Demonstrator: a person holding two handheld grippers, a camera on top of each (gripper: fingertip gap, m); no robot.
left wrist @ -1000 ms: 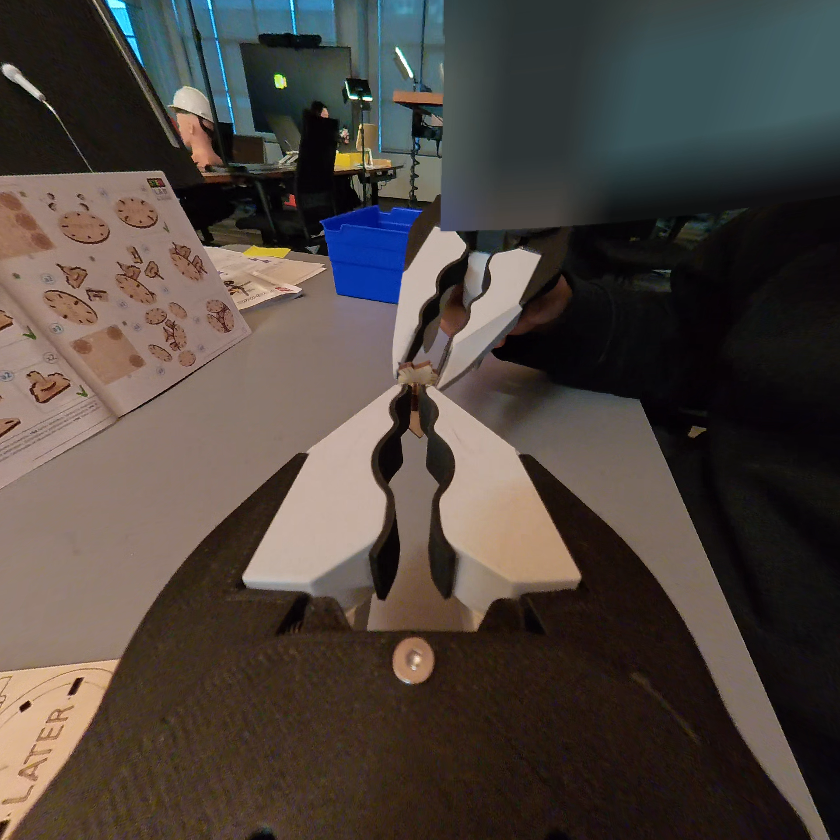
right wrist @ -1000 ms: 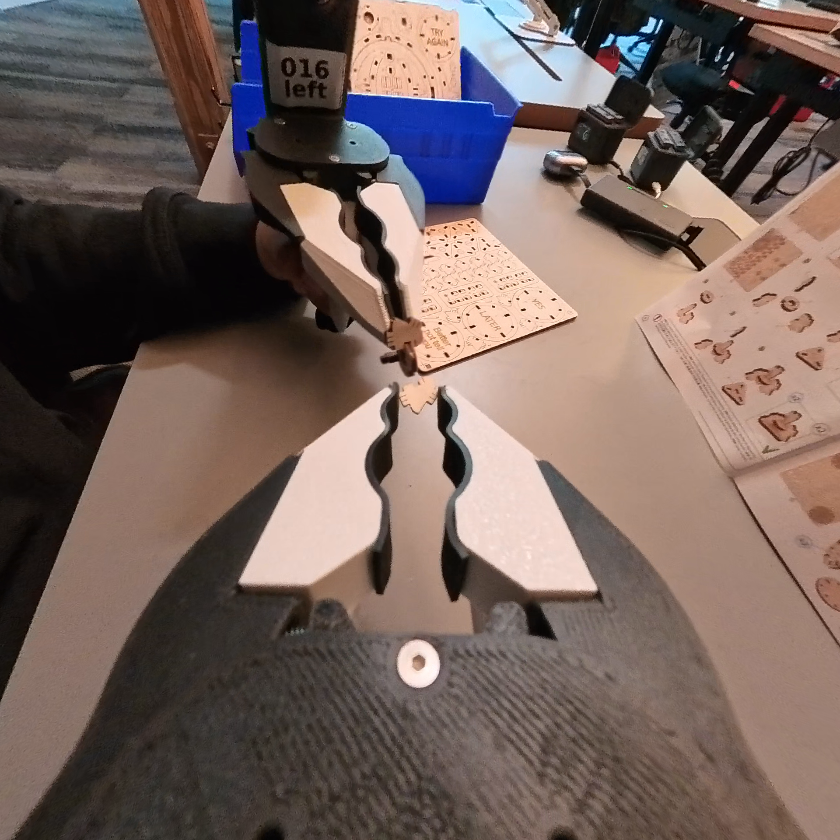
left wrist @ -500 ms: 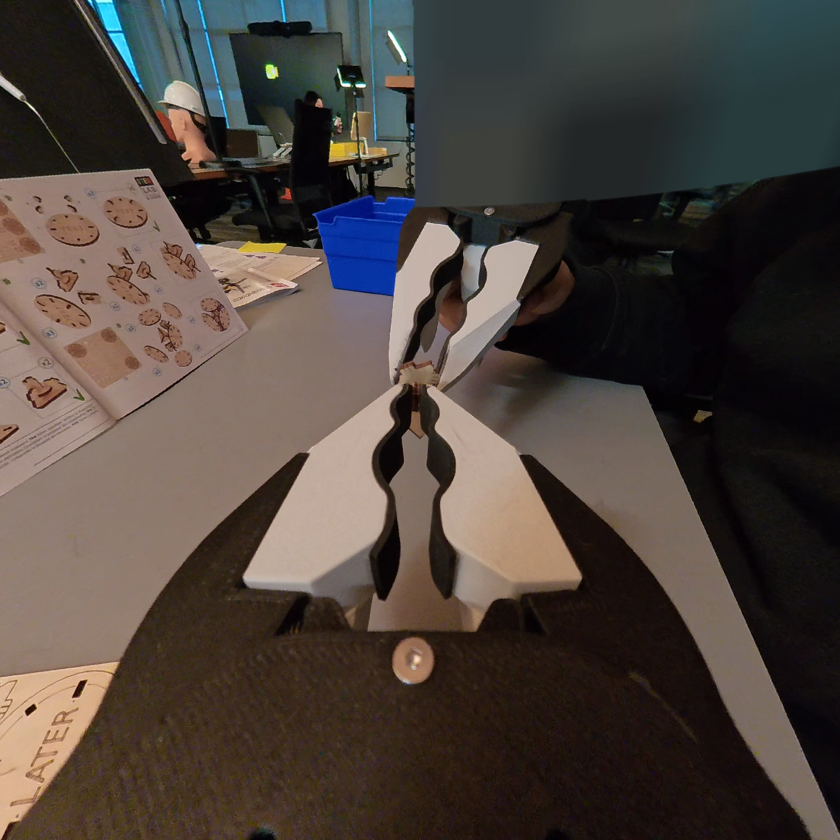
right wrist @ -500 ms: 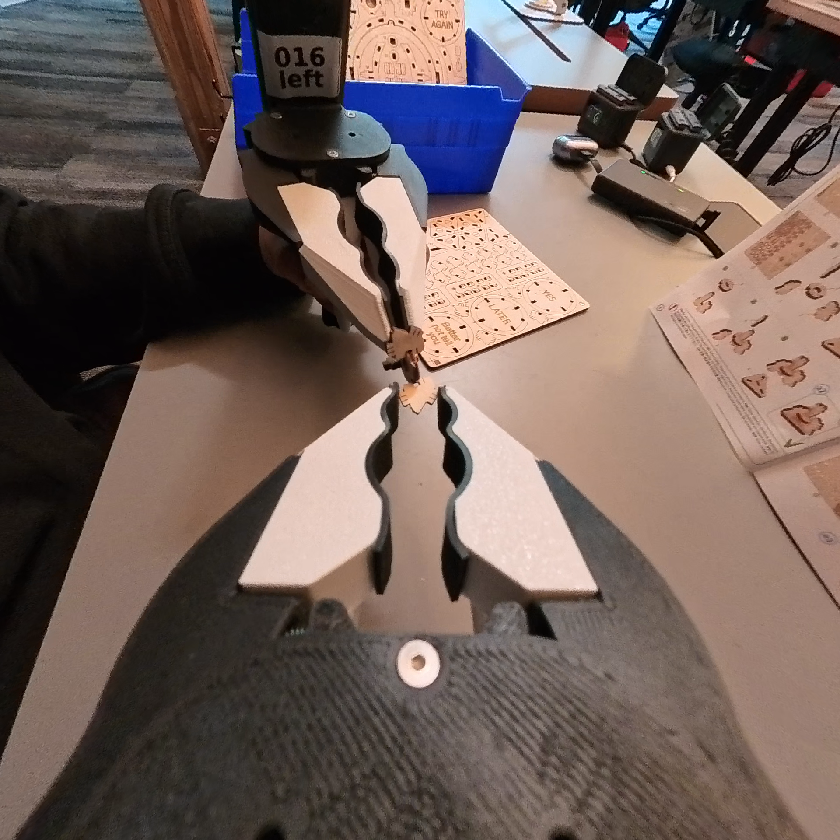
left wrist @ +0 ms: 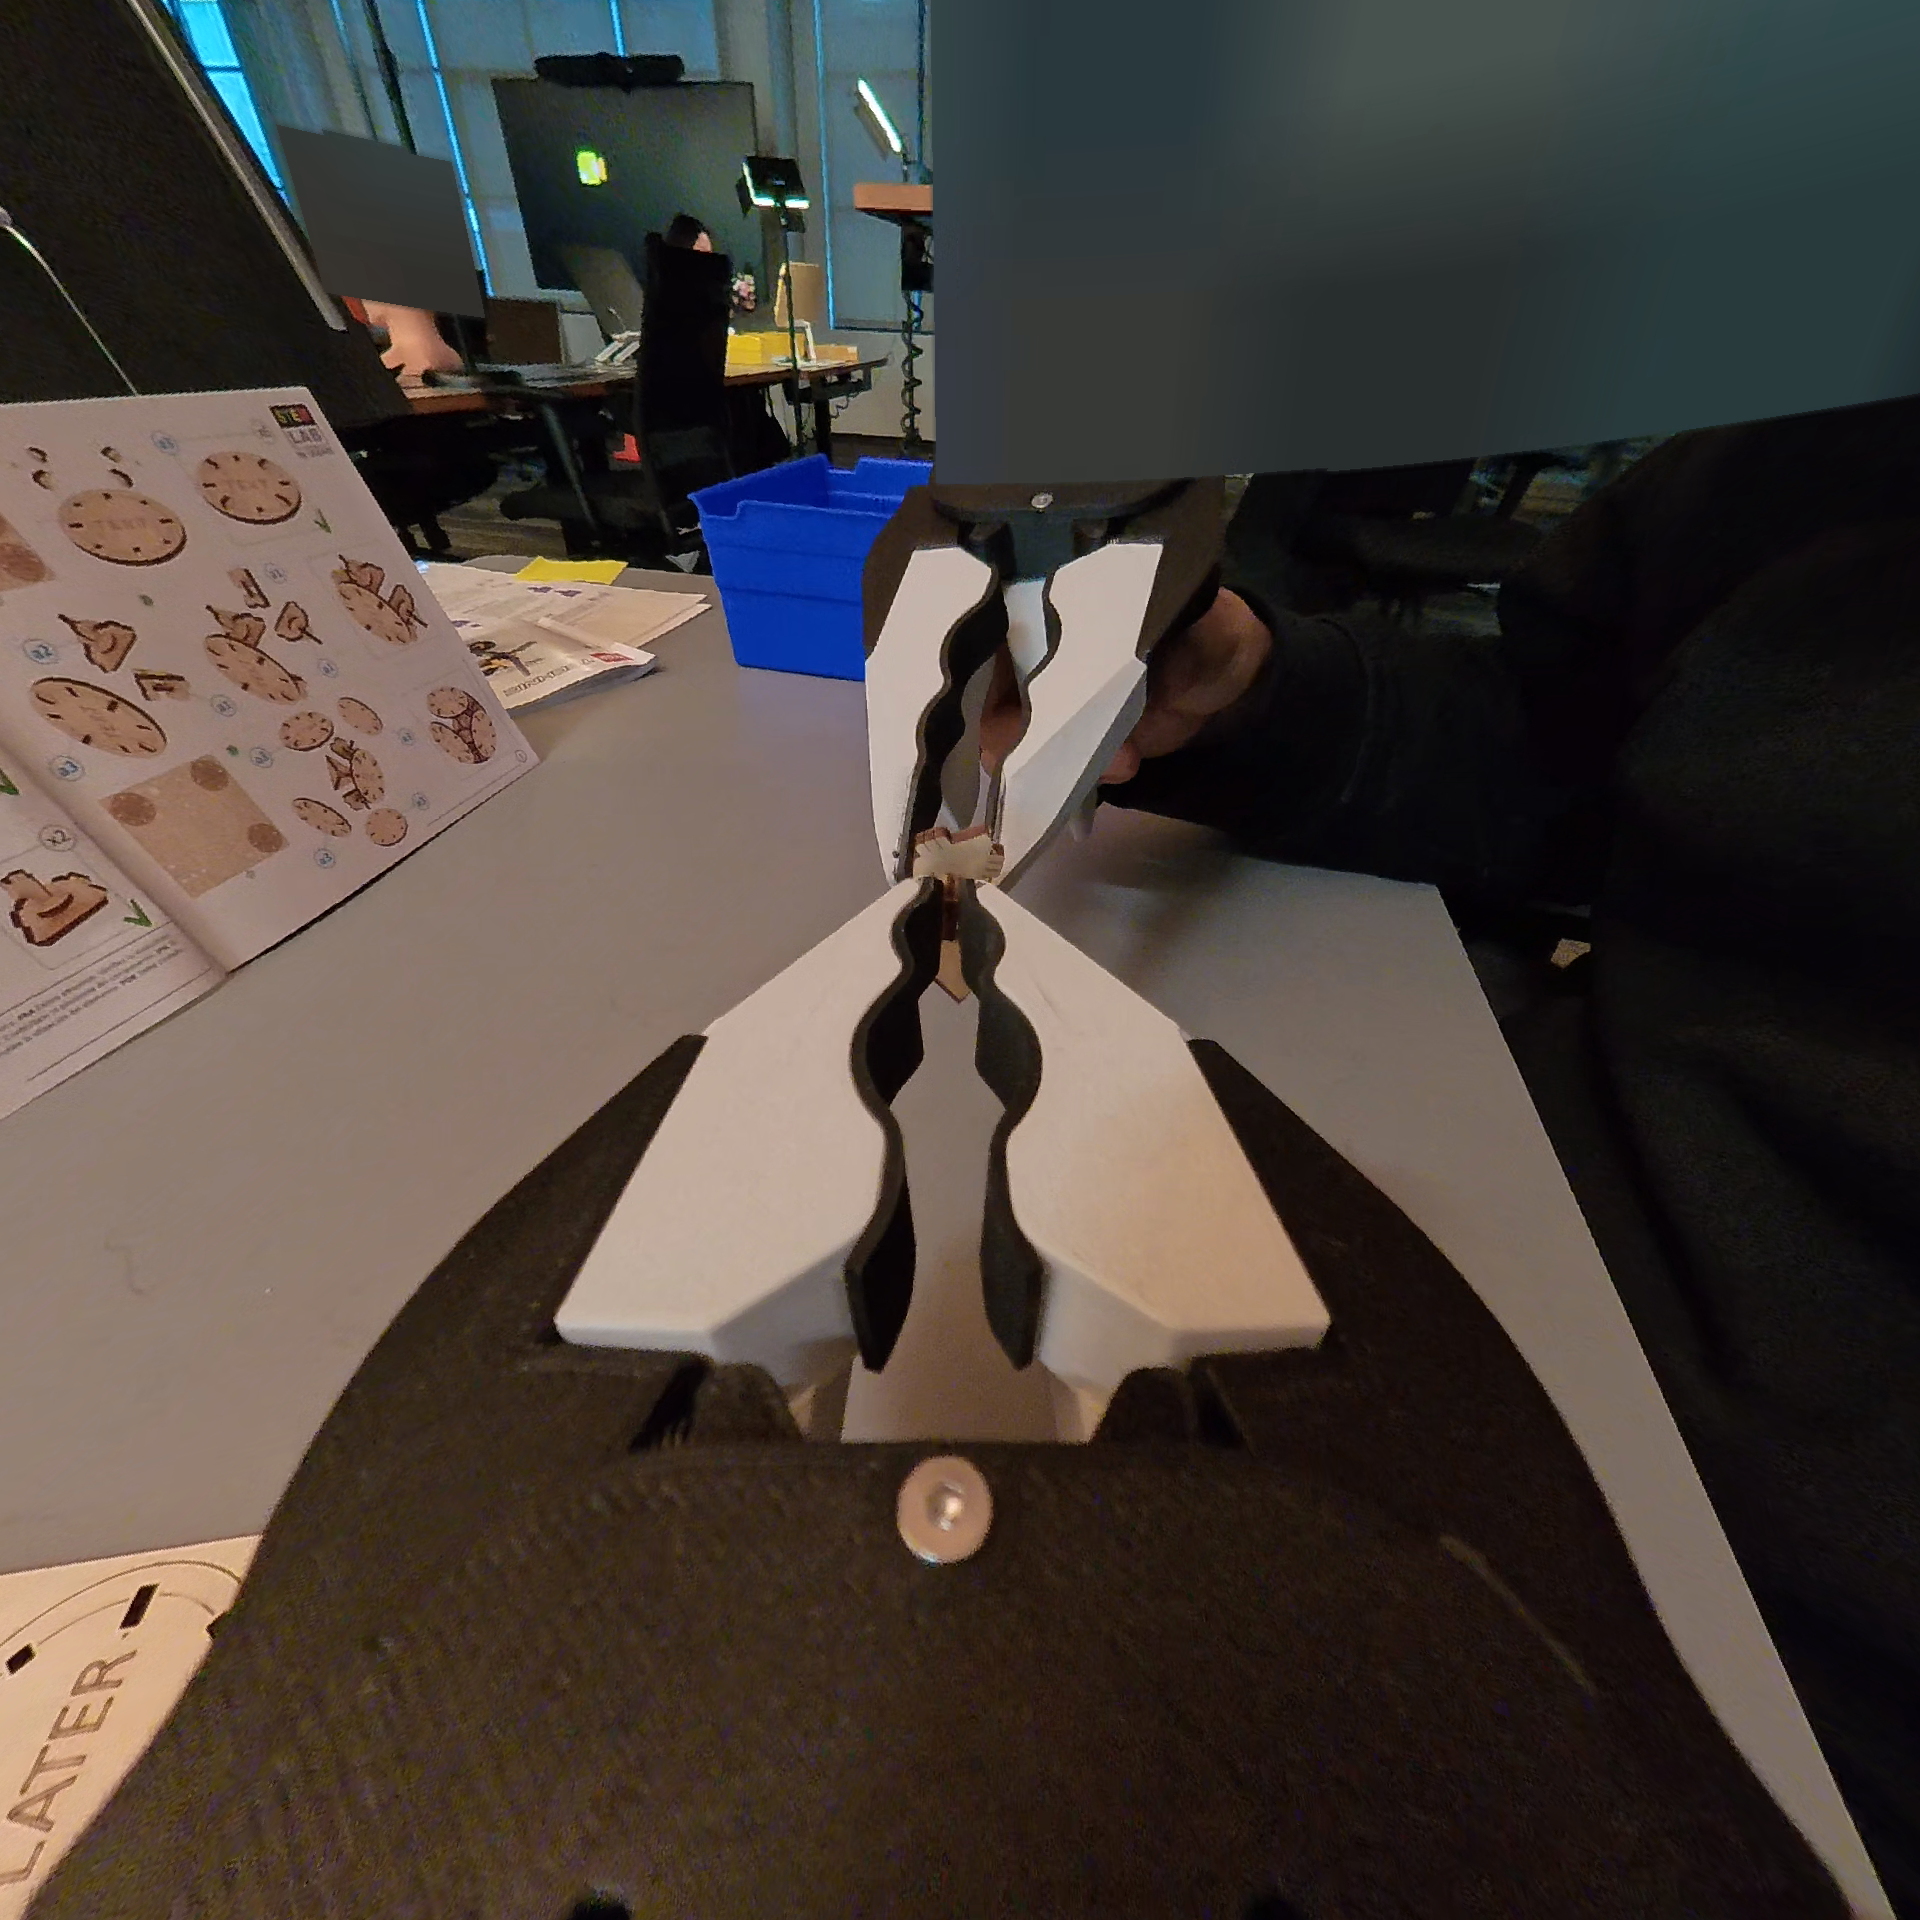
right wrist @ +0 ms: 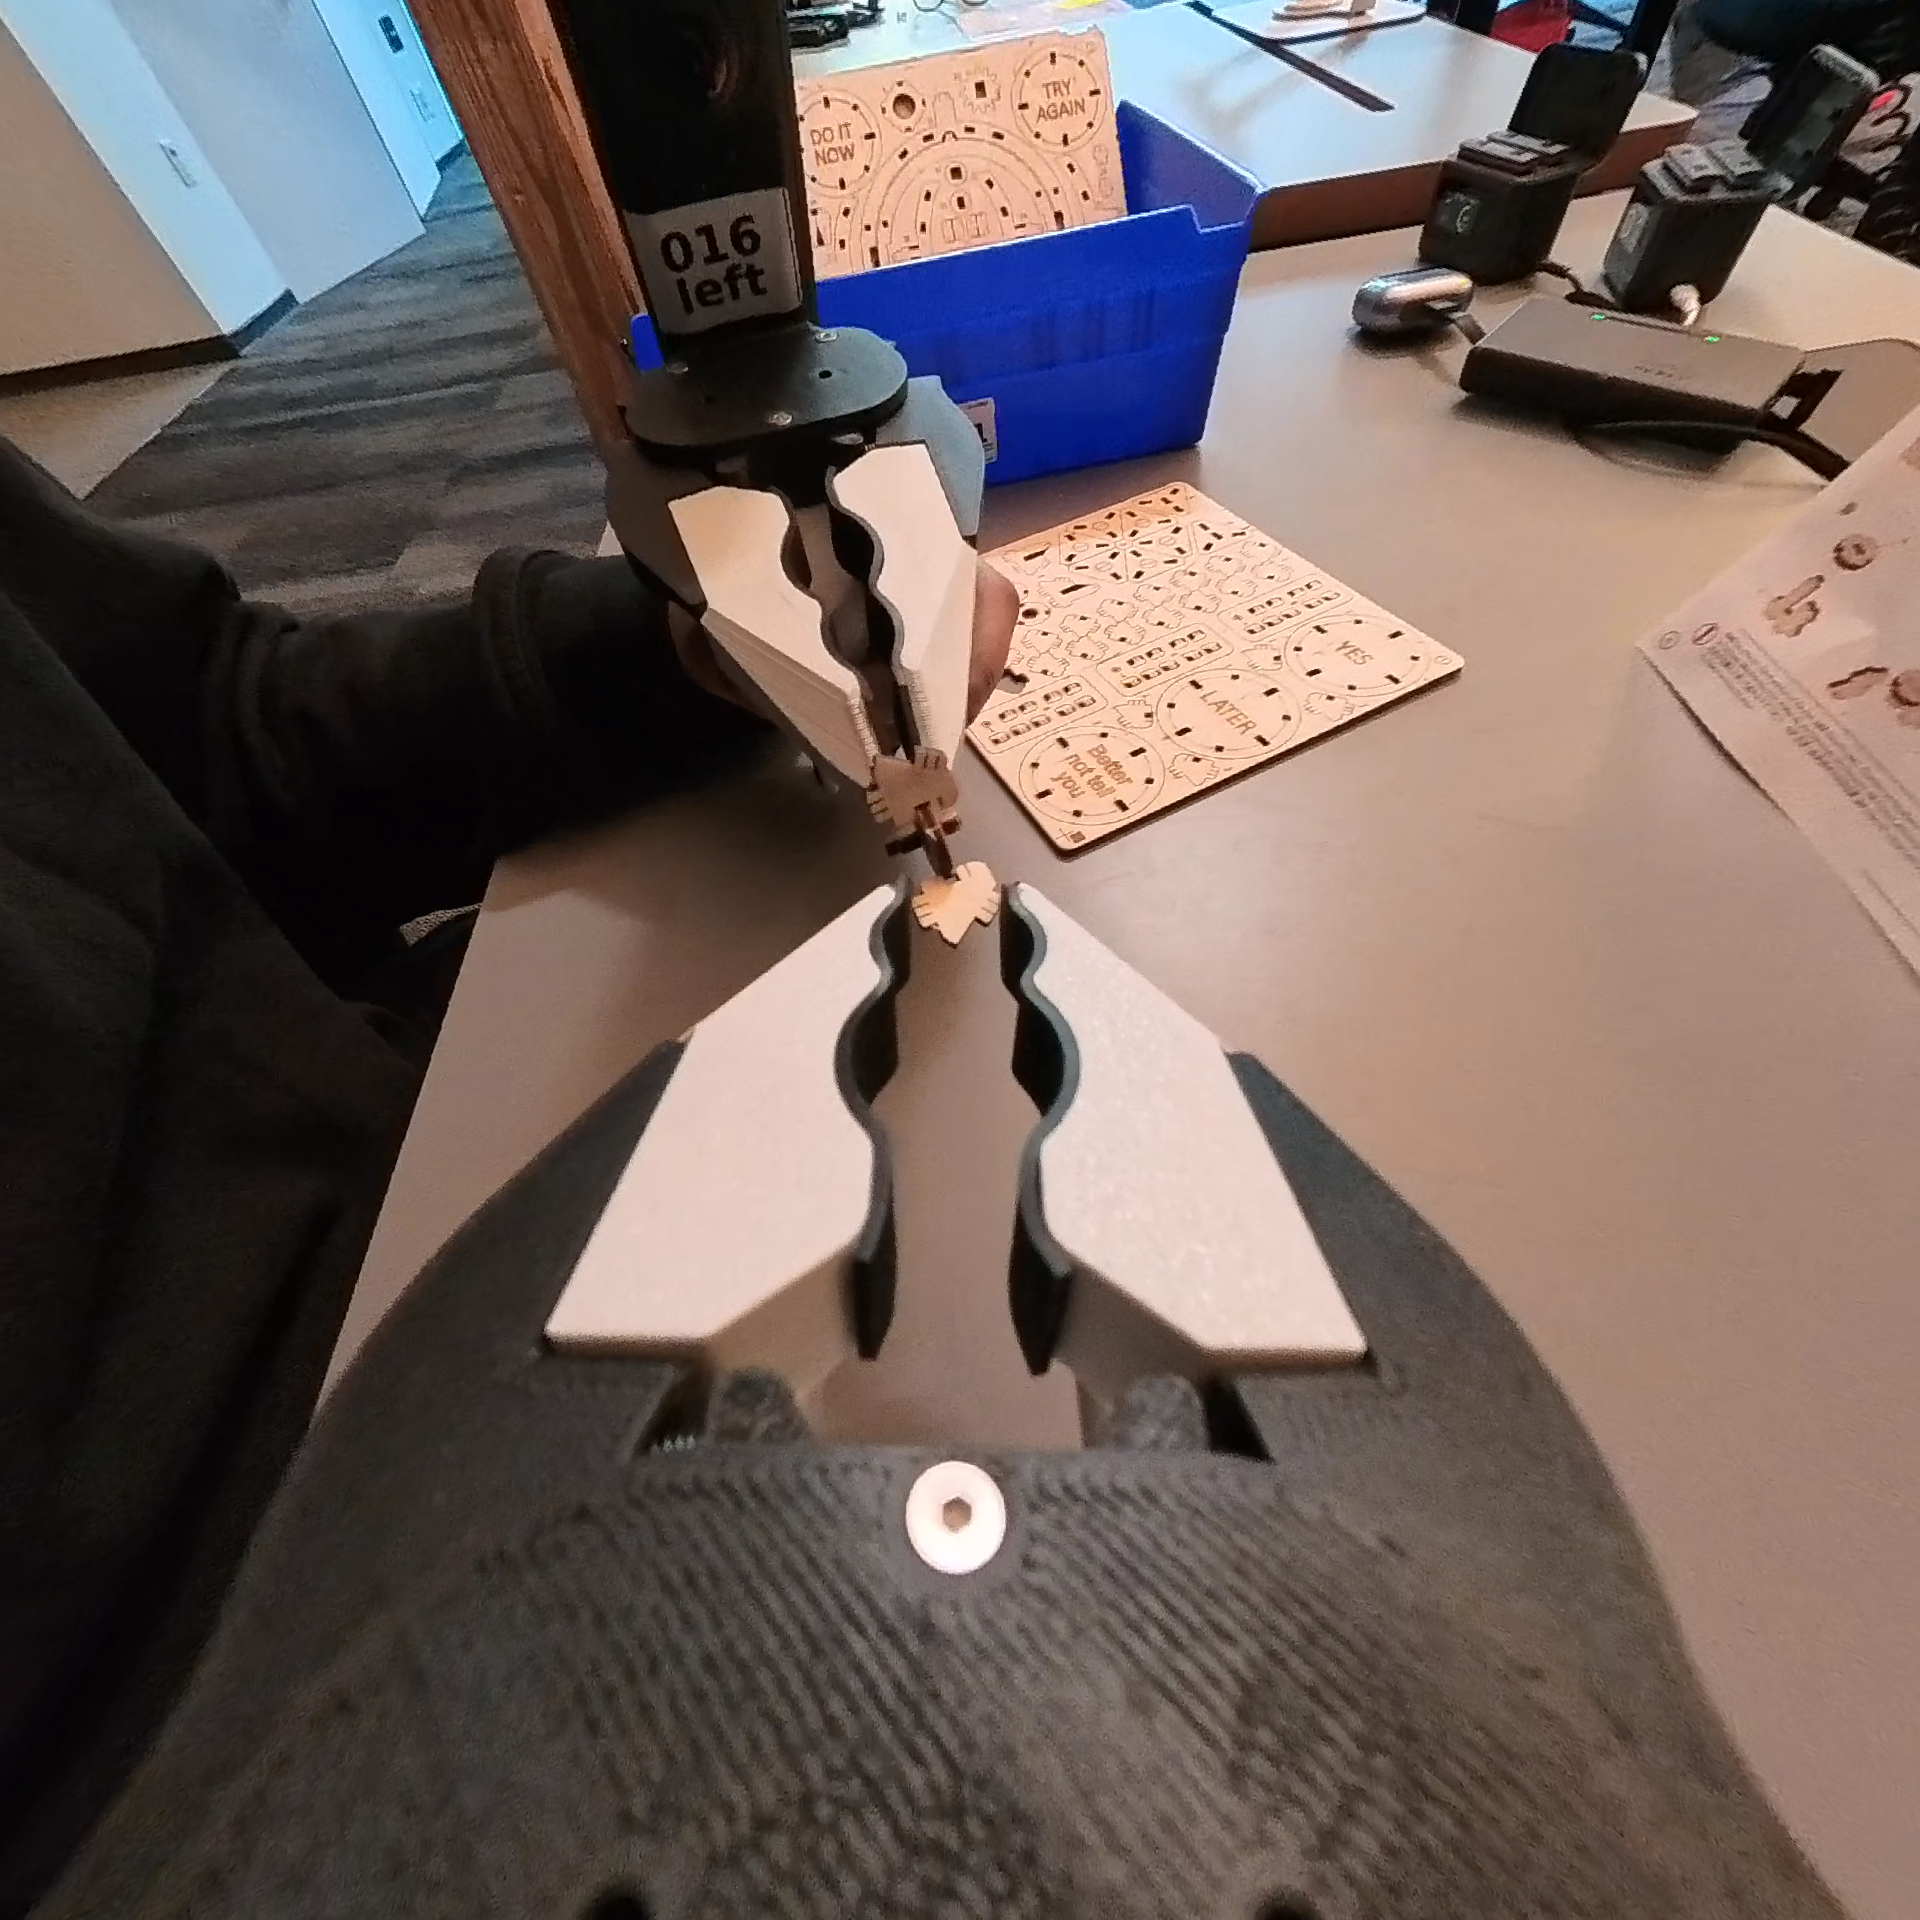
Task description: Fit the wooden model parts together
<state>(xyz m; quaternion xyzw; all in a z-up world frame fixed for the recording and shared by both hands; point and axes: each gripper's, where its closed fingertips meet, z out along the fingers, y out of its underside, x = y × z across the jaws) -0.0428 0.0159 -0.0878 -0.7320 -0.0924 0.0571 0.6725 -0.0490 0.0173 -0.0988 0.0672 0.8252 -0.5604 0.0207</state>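
Grey office tabletop (right wrist: 1351,1039) is being shown beneath two hand-held grippers meeting tip to tip above it. A small pale wooden leaf-shaped piece (right wrist: 956,906) is being clamped flat between the fingertips of the right gripper (right wrist: 951,914), both pads pressing on its edges. A second wooden piece with slotted parts (right wrist: 914,795) is being pinched edge-on by the left gripper (left wrist: 948,904), whose jaws are clenched on it; its lower tab is being held against the top of the leaf-shaped piece. Behind the left gripper, a laser-cut plywood sheet (right wrist: 1216,655) is lying flat on the table, and a blue bin (right wrist: 1091,332) with another plywood sheet (right wrist: 956,156) standing in it is sitting farther back. An open instruction booklet (left wrist: 208,665) is being propped at the table's edge, with black chargers (right wrist: 1631,353) well apart
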